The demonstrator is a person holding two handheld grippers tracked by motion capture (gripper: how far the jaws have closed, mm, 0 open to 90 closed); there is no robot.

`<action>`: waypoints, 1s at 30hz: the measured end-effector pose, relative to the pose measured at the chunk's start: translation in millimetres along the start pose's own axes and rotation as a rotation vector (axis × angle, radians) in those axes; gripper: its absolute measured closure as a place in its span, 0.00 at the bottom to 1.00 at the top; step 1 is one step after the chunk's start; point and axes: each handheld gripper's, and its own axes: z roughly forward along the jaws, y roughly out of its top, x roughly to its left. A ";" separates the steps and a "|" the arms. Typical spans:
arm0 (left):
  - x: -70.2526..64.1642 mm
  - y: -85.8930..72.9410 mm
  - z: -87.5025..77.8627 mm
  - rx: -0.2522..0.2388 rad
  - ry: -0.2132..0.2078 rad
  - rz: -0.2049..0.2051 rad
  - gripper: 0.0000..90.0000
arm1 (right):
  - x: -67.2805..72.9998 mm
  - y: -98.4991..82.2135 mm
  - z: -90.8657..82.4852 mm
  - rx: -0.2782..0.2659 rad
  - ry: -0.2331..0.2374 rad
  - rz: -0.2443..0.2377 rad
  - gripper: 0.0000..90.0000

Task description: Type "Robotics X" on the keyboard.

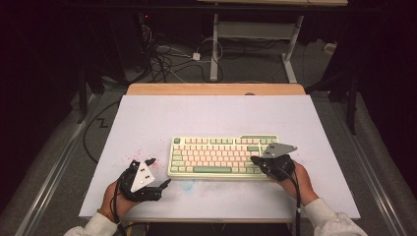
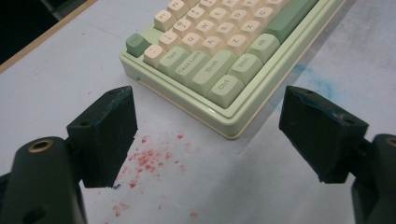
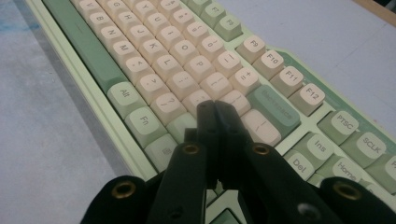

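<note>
Over the keyboard's [image 1: 223, 156] four-o'clock corner, the right hand-held gripper [image 3: 215, 108] is pressed together; the left hand-held gripper [image 2: 208, 135] is spread. Keys are judged light, springy; single caps should be tapped squarely.

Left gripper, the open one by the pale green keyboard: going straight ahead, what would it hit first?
Probably the pale green and cream keyboard, at its near corner by the Ctrl key; the left gripper points straight at it, though the depth is hard to judge.

Room: dim | Floor [image 1: 255, 69]: grey, loose cables [image 1: 162, 56] | Far desk [image 1: 255, 29]: white legs | Table [image 1: 147, 118]: pale top, wooden far edge, red specks [image 2: 149, 158]
</note>
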 end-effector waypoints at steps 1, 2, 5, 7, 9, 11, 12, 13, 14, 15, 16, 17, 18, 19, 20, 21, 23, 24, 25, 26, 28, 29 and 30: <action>-0.1 0.0 -0.1 0.000 -0.001 0.002 0.21 | -0.1 -0.3 0.8 0.003 0.001 0.000 1.00; -0.1 0.0 0.0 0.001 -0.001 0.003 0.21 | 0.1 -0.7 1.2 0.008 0.002 0.000 1.00; 0.2 0.1 0.1 0.000 -0.003 0.002 0.21 | 0.0 -1.9 2.7 0.015 0.004 -0.003 1.00; 0.3 0.2 0.2 -0.002 -0.005 0.000 0.21 | 0.5 -2.4 3.5 0.018 0.006 -0.004 1.00; 0.5 0.3 0.2 -0.004 -0.014 -0.004 0.21 | 1.2 -3.0 4.1 0.021 0.007 -0.005 1.00; 0.3 0.3 0.3 -0.002 -0.016 -0.004 0.21 | 1.8 -3.7 4.9 0.022 0.008 -0.004 1.00; 0.4 0.4 0.3 -0.003 -0.017 -0.003 0.21 | 1.9 -3.9 5.0 0.021 0.008 -0.002 1.00; 0.5 0.4 0.2 -0.004 -0.018 -0.005 0.21 | 1.7 -3.8 5.1 0.021 0.010 -0.005 1.00; 0.6 0.6 0.1 -0.004 -0.019 -0.007 0.21 | 1.9 -3.9 5.2 0.023 0.010 -0.005 1.00; 0.7 0.8 0.0 -0.005 -0.021 -0.010 0.21 | 1.9 -4.1 5.5 0.022 0.009 -0.007 1.00; 0.9 0.9 -0.1 -0.006 -0.022 -0.011 0.21 | 2.3 -4.5 5.9 0.027 0.009 -0.008 1.00; 0.9 1.1 -0.2 -0.006 -0.022 -0.012 0.21 | 3.0 -5.4 7.1 0.034 0.009 -0.012 1.00; 1.1 1.3 -0.4 -0.005 -0.024 -0.013 0.21 | 3.7 -6.3 7.2 0.025 0.007 -0.009 1.00; 1.2 1.5 -0.5 -0.005 -0.026 -0.016 0.21 | 3.7 -6.4 7.0 0.026 0.007 -0.007 1.00; 1.2 1.6 -0.7 -0.005 -0.026 -0.017 0.21 | 3.3 -6.3 6.8 0.028 0.008 -0.011 1.00; 1.3 1.8 -0.8 -0.004 -0.026 -0.019 0.21 | 2.9 -6.6 6.6 0.027 0.008 -0.011 1.00; 2.0 2.6 -1.5 -0.005 -0.028 -0.027 0.21 | 3.2 -7.5 6.5 0.023 0.007 -0.005 1.00; 2.4 3.2 -1.9 -0.005 -0.026 -0.031 0.22 | 3.7 -7.7 6.4 0.022 0.004 -0.005 1.00; 2.7 3.8 -2.3 -0.007 -0.029 -0.039 0.22 | 4.1 -7.8 6.2 0.022 0.002 -0.007 1.00; 3.0 4.5 -2.7 -0.006 -0.029 -0.041 0.22 | 4.2 -8.0 6.1 0.021 0.002 -0.006 1.00; 3.7 6.4 -3.0 0.005 -0.020 -0.048 0.24 | 4.1 -8.3 6.2 0.019 0.002 -0.006 1.00; 4.1 7.1 -3.5 0.005 -0.026 -0.053 0.24 | 4.2 -8.4 6.2 0.018 0.001 -0.007 1.00; 4.6 7.8 -4.2 0.004 -0.032 -0.058 0.24 | 4.4 -8.5 6.2 0.019 0.001 -0.006 1.00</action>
